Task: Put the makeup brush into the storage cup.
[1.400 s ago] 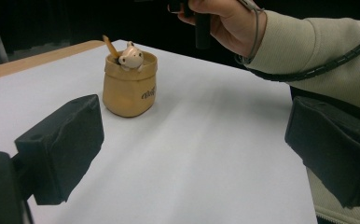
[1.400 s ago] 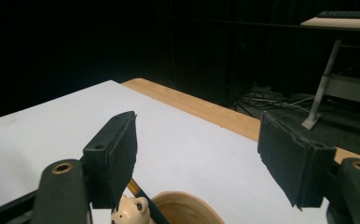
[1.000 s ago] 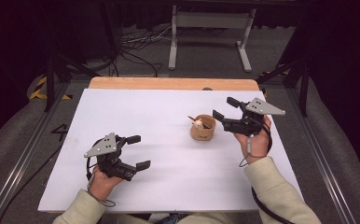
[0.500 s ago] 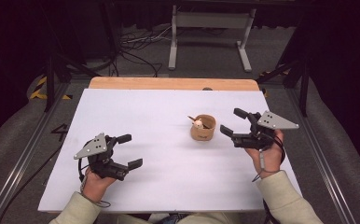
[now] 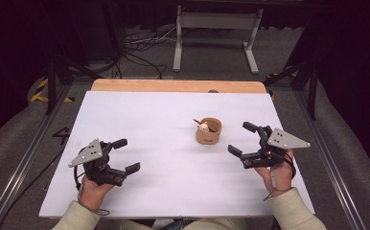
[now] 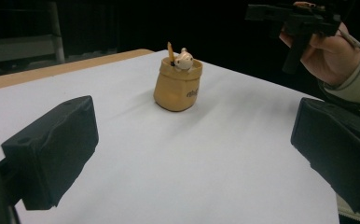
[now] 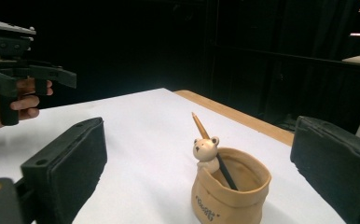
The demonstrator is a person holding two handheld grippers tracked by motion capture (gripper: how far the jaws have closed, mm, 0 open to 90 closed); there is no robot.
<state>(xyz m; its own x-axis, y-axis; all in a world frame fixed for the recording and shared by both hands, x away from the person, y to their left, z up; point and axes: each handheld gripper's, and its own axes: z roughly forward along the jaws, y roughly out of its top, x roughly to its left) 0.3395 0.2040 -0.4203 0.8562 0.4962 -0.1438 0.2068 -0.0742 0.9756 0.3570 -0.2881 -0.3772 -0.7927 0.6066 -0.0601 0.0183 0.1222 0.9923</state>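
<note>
Pot (image 5: 208, 131) btwn 2 grippers' open jaws

Pencil (image 7: 214, 154) in pot (image 5: 208, 132), mid-table (image 5: 140, 115)

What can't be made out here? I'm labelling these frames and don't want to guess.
- Lettering on the pot: right gripper view, too small and cut by the bottom edge.
- Pencil's lower end: hidden inside the pot.
- Small dark object at the table's far edge: high view, too small.

Bright, evenly lit white table (image 5: 173, 143), dark bkgd, soft shadows, slight blur on near tongs.
</note>
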